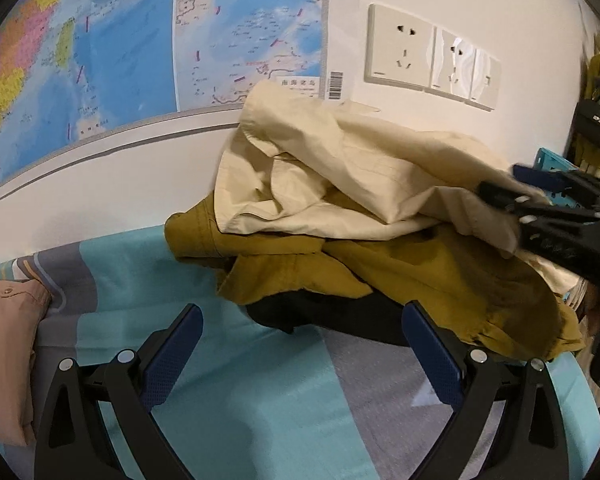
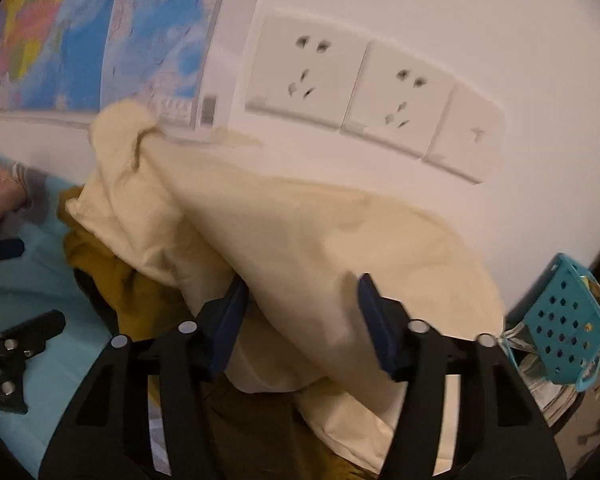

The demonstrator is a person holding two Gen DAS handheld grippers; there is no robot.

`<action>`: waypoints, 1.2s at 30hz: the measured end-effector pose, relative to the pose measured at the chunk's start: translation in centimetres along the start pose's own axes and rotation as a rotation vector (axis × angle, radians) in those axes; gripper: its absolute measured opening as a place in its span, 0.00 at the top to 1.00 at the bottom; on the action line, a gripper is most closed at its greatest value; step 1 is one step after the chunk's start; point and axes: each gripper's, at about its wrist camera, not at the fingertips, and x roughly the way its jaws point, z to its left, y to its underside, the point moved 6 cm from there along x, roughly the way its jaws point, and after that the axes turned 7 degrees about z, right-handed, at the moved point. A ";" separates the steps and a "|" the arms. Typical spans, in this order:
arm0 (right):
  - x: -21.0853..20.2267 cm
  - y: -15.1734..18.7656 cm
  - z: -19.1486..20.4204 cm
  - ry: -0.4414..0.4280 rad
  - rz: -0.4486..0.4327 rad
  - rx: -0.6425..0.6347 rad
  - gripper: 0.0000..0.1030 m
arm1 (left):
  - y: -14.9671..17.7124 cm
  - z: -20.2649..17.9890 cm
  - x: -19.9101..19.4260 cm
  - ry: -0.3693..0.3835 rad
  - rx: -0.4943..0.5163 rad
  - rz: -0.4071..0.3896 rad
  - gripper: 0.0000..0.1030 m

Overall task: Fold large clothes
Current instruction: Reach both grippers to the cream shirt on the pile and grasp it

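Observation:
A cream garment (image 1: pixel 340 168) lies bunched on top of a mustard garment (image 1: pixel 420 268) and a black one (image 1: pixel 332 316) on the bed. My left gripper (image 1: pixel 300 332) is open and empty, low over the sheet in front of the pile. My right gripper (image 1: pixel 500 196) enters from the right, its fingers around a fold of the cream garment. In the right wrist view the cream garment (image 2: pixel 300 248) fills the gap between the right gripper's (image 2: pixel 300 300) fingers, lifted off the mustard garment (image 2: pixel 112 280).
A teal and grey sheet (image 1: pixel 228 392) covers the bed. A pink garment (image 1: pixel 4 340) lies at the left edge. A wall map (image 1: pixel 140 40) and sockets (image 1: pixel 432 56) are behind. A teal perforated basket (image 2: pixel 568 324) stands at the right.

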 end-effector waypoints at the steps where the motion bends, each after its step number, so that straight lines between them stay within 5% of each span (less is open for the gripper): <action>1: -0.8 0.1 0.3 -0.021 -0.026 -0.007 0.42 | -0.1 0.2 0.2 -0.003 0.000 0.000 0.06; 5: -2.5 1.4 3.6 -0.117 -0.031 -0.128 0.41 | -0.2 0.8 1.1 -0.013 -0.007 0.007 0.06; 10: 2.7 0.8 4.4 -0.062 0.079 -0.158 0.42 | -0.1 1.8 1.8 -0.018 -0.036 0.023 0.06; 12: 3.9 0.0 4.1 -0.053 0.103 -0.169 0.61 | -0.2 2.1 1.8 -0.027 -0.033 0.019 0.06; 13: 3.7 -0.4 4.2 -0.086 0.107 -0.174 0.89 | -0.2 2.3 1.8 -0.030 -0.032 0.019 0.06; 19: -4.7 -5.0 -0.6 -0.104 -0.082 -0.050 0.94 | -0.5 3.6 2.4 -0.033 -0.048 0.020 0.06; 22: -5.6 -5.3 -3.1 -0.091 -0.075 -0.016 0.86 | -0.3 3.5 2.8 -0.032 -0.051 0.028 0.06; 26: -3.4 -3.4 -1.3 -0.084 0.006 -0.107 0.43 | -0.2 4.0 3.1 -0.041 -0.045 0.036 0.06; 28: -2.3 -2.3 0.0 -0.030 0.021 -0.189 0.34 | 0.0 3.8 3.0 -0.042 -0.046 0.037 0.06; 31: -0.1 -1.8 2.2 0.007 0.049 -0.288 0.35 | 0.2 4.0 3.3 -0.050 -0.047 0.042 0.06; 33: 1.4 -1.9 3.1 -0.029 0.094 -0.326 0.64 | 0.3 4.2 3.6 -0.049 -0.047 0.049 0.06; 34: 1.4 -2.5 2.9 -0.039 0.094 -0.308 0.90 | 0.3 4.2 3.7 -0.051 -0.048 0.048 0.06; 36: -0.7 -4.1 1.3 -0.031 0.030 -0.257 0.95 | 0.1 4.3 3.7 -0.046 -0.039 0.037 0.06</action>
